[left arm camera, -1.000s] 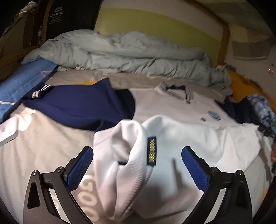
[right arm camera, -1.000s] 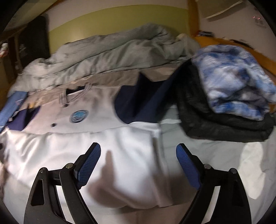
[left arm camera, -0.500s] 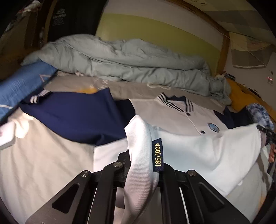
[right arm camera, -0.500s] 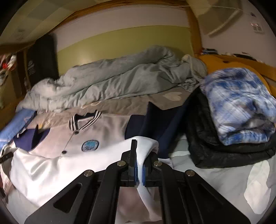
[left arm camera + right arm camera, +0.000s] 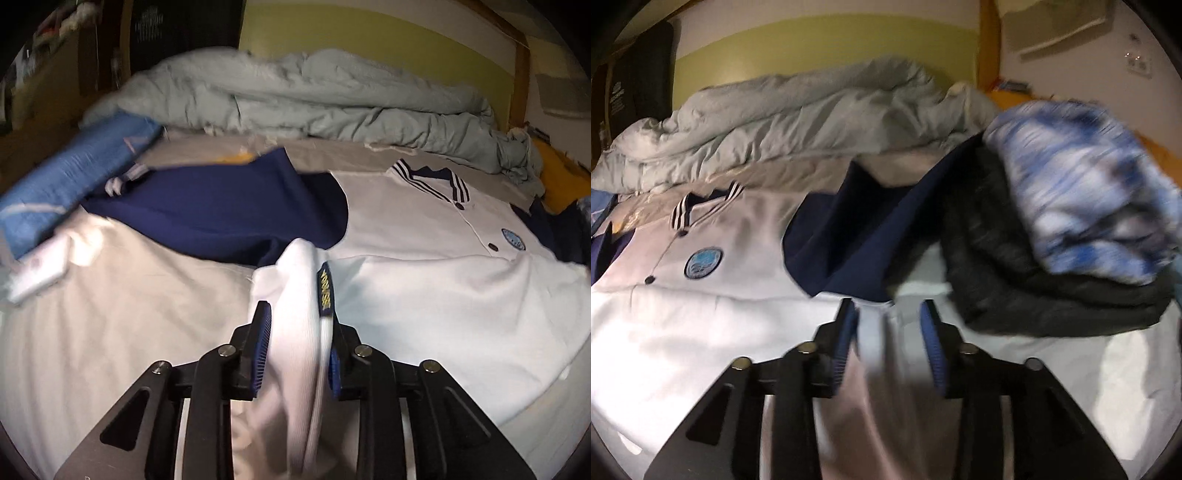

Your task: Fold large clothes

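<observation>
Bed's crowded: rumpled grey duvet (image 5: 332, 92) along the far wall, black padded jacket (image 5: 1034, 288) w/ a blue-white fleece (image 5: 1089, 192) on top at right, so open sheet (image 5: 110, 314) only at near left. White jacket (image 5: 443, 295), navy sleeves, striped rib collar, lies flat mid-bed, hem folded up. Left gripper (image 5: 297, 347) jaws just been opening, narrow, ribbed hem bunched between. Right gripper (image 5: 888, 347) likewise easing apart, hem corner loose inside.

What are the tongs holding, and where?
Both tongs just opened wider. Left tongs: jacket hem fold between them, grip unclear. Right tongs: nothing gripped, hem lying loose between them.
</observation>
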Action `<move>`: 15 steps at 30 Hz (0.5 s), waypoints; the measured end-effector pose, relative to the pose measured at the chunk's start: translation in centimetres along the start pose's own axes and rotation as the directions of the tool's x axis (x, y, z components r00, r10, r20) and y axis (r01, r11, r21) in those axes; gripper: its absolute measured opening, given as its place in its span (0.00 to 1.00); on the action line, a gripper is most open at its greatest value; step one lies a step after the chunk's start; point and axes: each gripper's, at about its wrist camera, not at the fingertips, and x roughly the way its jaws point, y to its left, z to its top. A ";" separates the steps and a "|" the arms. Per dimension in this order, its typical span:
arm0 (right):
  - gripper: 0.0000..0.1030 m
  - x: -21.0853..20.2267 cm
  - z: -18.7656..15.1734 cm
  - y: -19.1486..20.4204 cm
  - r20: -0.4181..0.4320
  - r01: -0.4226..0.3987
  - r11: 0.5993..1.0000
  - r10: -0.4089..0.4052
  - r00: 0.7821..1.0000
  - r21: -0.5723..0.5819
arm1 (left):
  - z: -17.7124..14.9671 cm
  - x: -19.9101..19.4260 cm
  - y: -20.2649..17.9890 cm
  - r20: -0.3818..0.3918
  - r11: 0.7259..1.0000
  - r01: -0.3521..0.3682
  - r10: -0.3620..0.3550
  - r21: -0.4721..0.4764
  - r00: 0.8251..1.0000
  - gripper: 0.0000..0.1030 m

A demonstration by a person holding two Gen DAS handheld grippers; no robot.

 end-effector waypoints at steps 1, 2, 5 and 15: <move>0.41 -0.8 0.1 -0.3 0.019 -0.004 1.000 0.004 1.000 0.007 | -0.1 -0.9 -0.1 0.032 1.000 -0.016 0.015 0.014 0.999 0.30; 0.44 -1.6 0.3 -0.8 0.036 -0.019 1.000 0.018 0.999 0.020 | -0.1 -1.9 -0.2 0.062 1.000 -0.007 0.006 0.015 0.998 0.37; 0.62 -3.9 0.5 -1.6 0.073 -0.105 0.992 0.100 0.992 0.073 | 0.3 -4.3 -0.6 0.145 0.996 0.087 -0.086 0.001 0.986 0.67; 0.59 -3.3 -1.1 4.5 -0.122 -0.287 0.955 0.278 0.953 -0.070 | -1.1 -2.4 -2.8 -0.011 0.989 0.141 -0.142 -0.039 0.990 0.74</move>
